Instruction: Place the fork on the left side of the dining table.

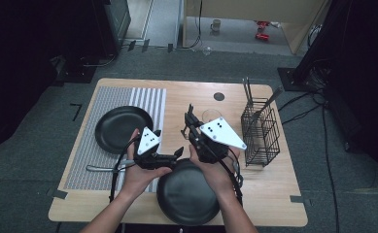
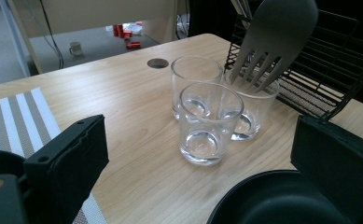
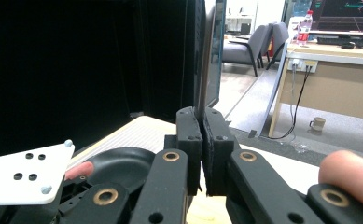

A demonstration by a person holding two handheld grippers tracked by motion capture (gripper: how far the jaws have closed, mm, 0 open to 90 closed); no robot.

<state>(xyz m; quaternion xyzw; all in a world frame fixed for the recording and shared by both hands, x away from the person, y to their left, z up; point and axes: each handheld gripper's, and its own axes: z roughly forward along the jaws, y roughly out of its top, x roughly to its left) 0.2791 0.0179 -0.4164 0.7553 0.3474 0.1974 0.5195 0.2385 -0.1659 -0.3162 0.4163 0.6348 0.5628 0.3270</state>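
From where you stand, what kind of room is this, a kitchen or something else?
Probably an office or lab set up for table-setting practice, not a kitchen: a wooden table on grey carpet, office chairs beyond, and cables trailing across the floor.

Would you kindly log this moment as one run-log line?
left gripper: open, empty, facing three glasses | right gripper: shut on thin upright utensil | plates: two black | rack: cutlery inside

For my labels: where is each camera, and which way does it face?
High view: above the table's near side, looking down; both forearms show.
Left gripper view: on left tongs, facing three glasses; open jaws show.
Right gripper view: on right tongs, facing the room; jaws clamp a thin handle.
First two share the wire rack.
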